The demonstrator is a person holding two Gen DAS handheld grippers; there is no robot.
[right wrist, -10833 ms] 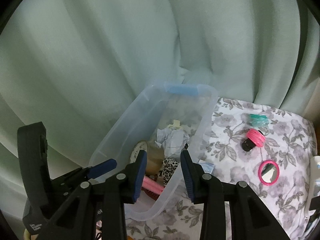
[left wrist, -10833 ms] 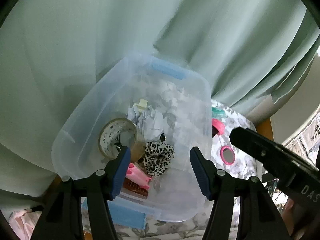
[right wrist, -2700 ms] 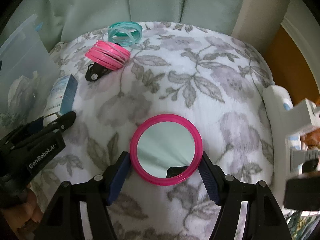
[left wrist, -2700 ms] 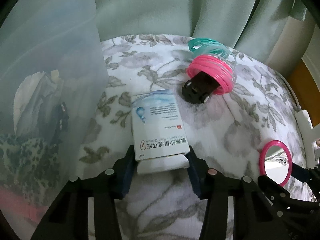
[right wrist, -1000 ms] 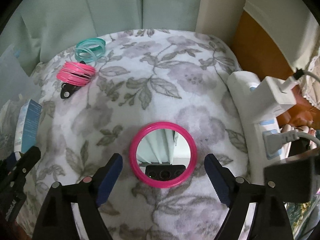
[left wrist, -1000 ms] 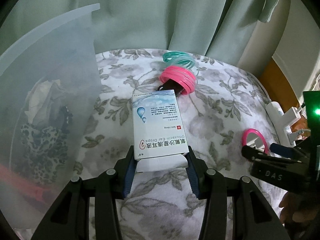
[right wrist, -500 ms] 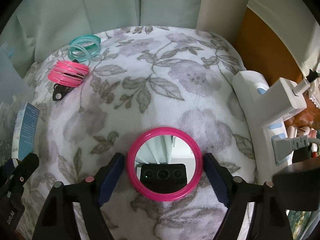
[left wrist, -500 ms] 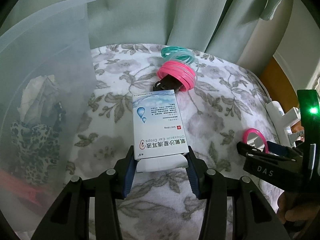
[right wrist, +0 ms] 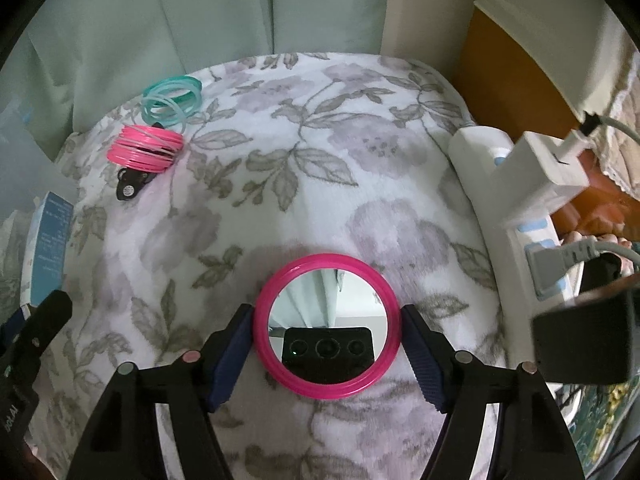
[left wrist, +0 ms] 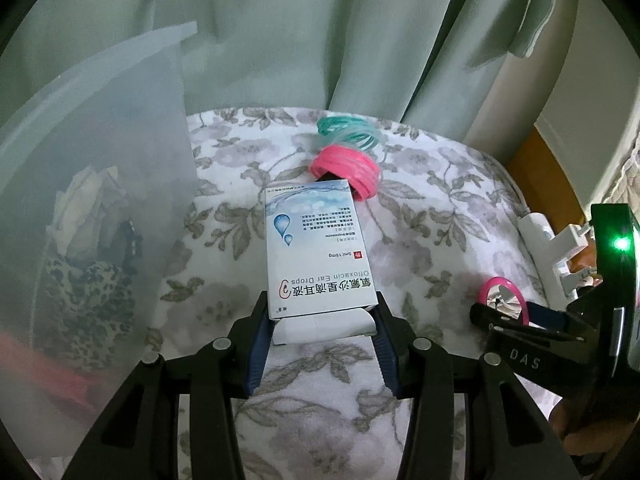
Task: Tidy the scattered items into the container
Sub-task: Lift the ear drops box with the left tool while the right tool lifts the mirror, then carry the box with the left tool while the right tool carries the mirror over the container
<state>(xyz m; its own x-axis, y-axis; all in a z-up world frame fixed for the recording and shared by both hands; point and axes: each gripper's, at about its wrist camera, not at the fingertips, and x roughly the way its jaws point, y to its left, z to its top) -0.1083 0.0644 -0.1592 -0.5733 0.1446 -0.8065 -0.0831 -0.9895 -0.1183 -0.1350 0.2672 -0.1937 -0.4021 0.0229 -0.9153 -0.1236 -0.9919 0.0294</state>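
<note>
1. Box of ear drops sits clamped at its near end in the left tool, lifted clear of the flowered cloth it lay on a few seconds ago. That item is ready to travel.
2. Close by, the right tool has narrowed around the pink mirror. A second ago its jaws stood wide on either side; now the pads touch the rim or sit just beside it, and I cannot tell whether they actually grip.
3. To the left of the box, the clear container stands near, already holding a leopard-print scrunchie and crumpled paper. In my judgement a short swing left and a release would drop the box in.
4. Farther out on the cloth lie the pink bangles, touching a small black clip, with the teal bangles just beyond; these remain to be collected.
5. Along the right edge runs a white power strip with plugs, and green curtains hang behind.
</note>
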